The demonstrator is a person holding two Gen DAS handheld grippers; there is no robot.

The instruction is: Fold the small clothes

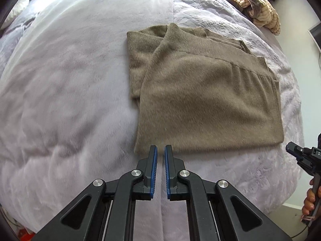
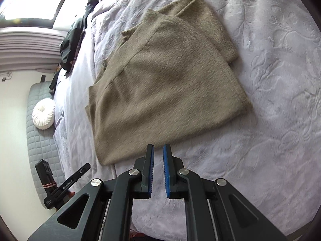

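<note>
We hold both grippers above a wide bed covered in a pale lilac plush blanket, and on it lies the folded taupe fuzzy knit sweater, flat and squarish, its ribbed hem band running across the far side and a second folded layer peeking out along its left edge in the left wrist view. Our left gripper points steeply down at the near edge of the sweater; its black fingers with blue pads stand nearly together, a thin slit between them, and nothing is caught there. Our right gripper is likewise drawn almost closed and empty, hanging just short of the sweater's near corner without touching it. From the left wrist view we see the right gripper's black body at the right edge with a hand wrapped around its handle. At the far corner of the bed sits a crumpled heap of tan striped clothing. In the right wrist view a round white pleated cushion rests on a grey quilted mattress beside the bed, and dark garments lie piled along the blanket's edge under a bright window.
</note>
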